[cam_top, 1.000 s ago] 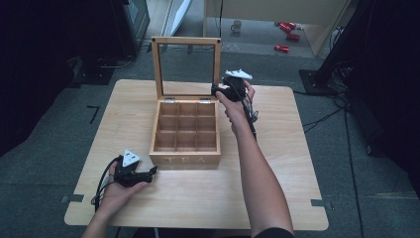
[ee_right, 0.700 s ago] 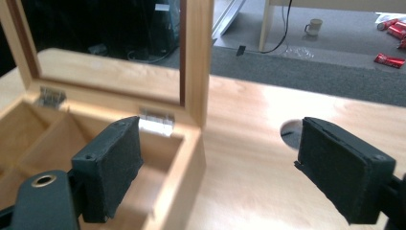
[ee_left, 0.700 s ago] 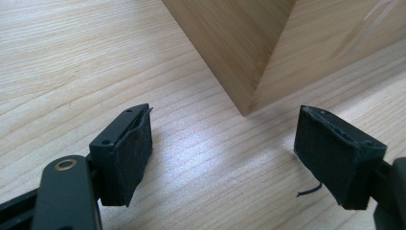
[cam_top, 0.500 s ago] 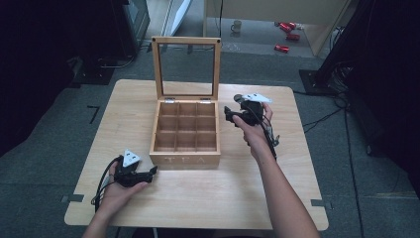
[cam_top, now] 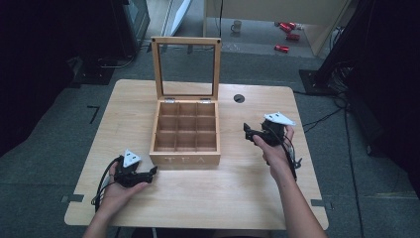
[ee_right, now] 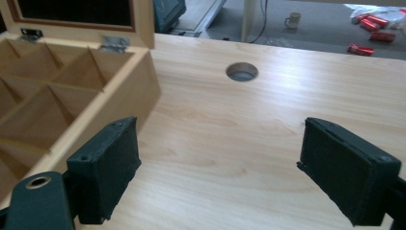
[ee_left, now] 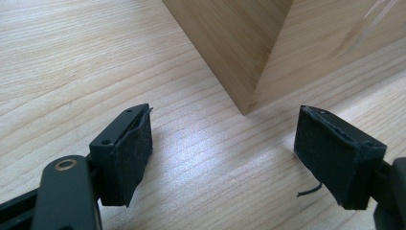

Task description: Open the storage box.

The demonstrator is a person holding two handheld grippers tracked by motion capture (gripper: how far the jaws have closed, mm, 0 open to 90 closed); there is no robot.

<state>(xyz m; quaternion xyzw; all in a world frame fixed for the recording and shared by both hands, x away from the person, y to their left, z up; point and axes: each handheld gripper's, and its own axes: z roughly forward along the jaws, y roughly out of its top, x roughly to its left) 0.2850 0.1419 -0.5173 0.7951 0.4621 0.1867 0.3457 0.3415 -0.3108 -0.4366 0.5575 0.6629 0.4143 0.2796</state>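
The tea box (cam_top: 185, 133) sits in the middle of the table (cam_top: 237, 198), with its lid (cam_top: 186, 67) standing straight up at the back; the lid is a wood frame with a see-through pane, held on by two little hinges (ee_right: 114, 43). The box has nine small square holes inside, and every one I can see has nothing in it; the front wall has the word TEA on it.

The right gripper (cam_top: 249, 132) is held just beside the right wall of the box, not touching it; its two black jaws are spread wide apart and hold nothing. The left gripper (cam_top: 151, 171) rests low on the table near the front left corner of the box (ee_left: 249, 103); its jaws are wide apart too, and they hold nothing.

I think the job here is working the lid, and both hands look like they are waiting; to do it well, go slow, grab the lid frame by its top edge and not the pane; keep the other gripper near the front corner so the box does not slide.

A round hole (ee_right: 242, 71) is in the table behind the box; a mug (cam_top: 237, 26) and some red cans (cam_top: 288, 35) lie on the floor far off.
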